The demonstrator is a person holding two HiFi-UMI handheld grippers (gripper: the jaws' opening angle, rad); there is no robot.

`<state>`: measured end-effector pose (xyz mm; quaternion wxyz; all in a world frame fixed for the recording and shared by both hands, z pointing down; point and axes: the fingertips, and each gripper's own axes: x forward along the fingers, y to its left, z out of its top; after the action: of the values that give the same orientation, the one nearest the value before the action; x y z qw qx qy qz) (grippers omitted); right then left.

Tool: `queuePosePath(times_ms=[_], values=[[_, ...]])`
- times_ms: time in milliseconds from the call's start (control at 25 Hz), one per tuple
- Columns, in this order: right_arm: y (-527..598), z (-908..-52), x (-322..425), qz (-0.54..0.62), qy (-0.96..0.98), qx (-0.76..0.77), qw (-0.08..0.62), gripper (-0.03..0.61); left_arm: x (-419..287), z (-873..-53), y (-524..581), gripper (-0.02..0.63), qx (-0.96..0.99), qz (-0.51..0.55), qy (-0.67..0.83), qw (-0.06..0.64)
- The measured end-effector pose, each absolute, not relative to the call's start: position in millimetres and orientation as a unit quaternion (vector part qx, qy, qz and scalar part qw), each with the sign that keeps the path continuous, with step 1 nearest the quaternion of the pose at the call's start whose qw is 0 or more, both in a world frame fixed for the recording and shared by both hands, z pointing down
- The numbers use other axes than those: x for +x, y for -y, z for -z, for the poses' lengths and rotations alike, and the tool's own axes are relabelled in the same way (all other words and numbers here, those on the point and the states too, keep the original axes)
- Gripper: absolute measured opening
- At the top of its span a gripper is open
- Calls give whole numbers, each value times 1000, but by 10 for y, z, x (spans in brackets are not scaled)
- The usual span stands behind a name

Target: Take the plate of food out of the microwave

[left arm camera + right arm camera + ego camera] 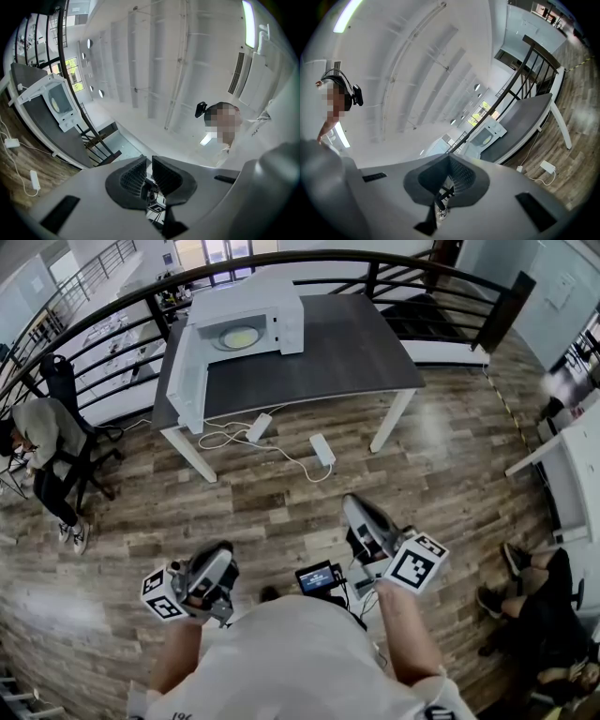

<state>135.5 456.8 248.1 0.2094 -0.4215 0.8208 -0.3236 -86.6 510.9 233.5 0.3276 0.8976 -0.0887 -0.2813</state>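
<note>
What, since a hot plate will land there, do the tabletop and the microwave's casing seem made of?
Tabletop: dark grey and matte, probably laminate board; it shows no glare. Microwave casing: smooth, plain white, either painted metal or plastic; it is too far off to tell which.

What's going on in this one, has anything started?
A person stands well back from the dark grey table, holding a two-jaw gripper in each hand close to the body. The white microwave on the table has its door open, and the plate of yellowish food sits inside, untouched. The left gripper has its jaws slightly apart and empty; the right gripper is shut on nothing. Neither is near the microwave.
</note>
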Motion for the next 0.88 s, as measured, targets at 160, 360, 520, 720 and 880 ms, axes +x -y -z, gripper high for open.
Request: queuePosePath(times_ms=[160,360,520,720,880], values=[[-4597,-2490,1342,331,-817,-420,217,-6,-866,-2325,-5126,43,897,281,88,329],[-4636,-2452,1352,316,-822,-427,202,-6,-861,-2308,-5142,43,897,282,87,329],[-4651,-2372,1330,307,-830,-412,217,-6,-858,-2314,-5123,43,897,282,89,329],[-4663,-2294,1351,291,-837,-410,216,-5,-856,-2327,-5124,43,896,282,93,331],[-4643,-2288,1389,281,-838,-421,203,7,-832,-2327,-5119,43,899,276,101,326]])
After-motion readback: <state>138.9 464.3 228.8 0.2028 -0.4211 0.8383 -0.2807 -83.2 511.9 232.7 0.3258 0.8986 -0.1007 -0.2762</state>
